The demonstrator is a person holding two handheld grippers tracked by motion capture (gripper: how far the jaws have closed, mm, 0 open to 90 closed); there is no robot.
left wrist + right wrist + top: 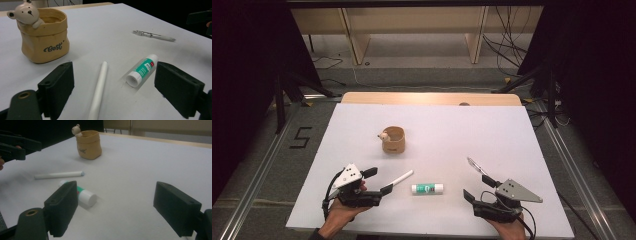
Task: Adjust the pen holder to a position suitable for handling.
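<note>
The white stick-shaped pen (99, 91) lies flat on the white table top (512, 135), and its near end sits right between the jaws of the left gripper (379, 181), which stand wide apart and touch nothing. Just beside the pen lies a short glue stick with a green label and a white cap (142, 70), also flat on the table. A thin see-through pen with a silver tip (476, 166) lies farther off, near the right gripper (478, 189), whose jaws are wide too and hold nothing. The tan cloth-look cup with a little bear on its rim (393, 139) stands upright in the middle of the table, and nothing pokes out of it. So I think the tidy-up has hardly begun: all three things wait outside the cup, and the white pen looks like the first pick.
</note>
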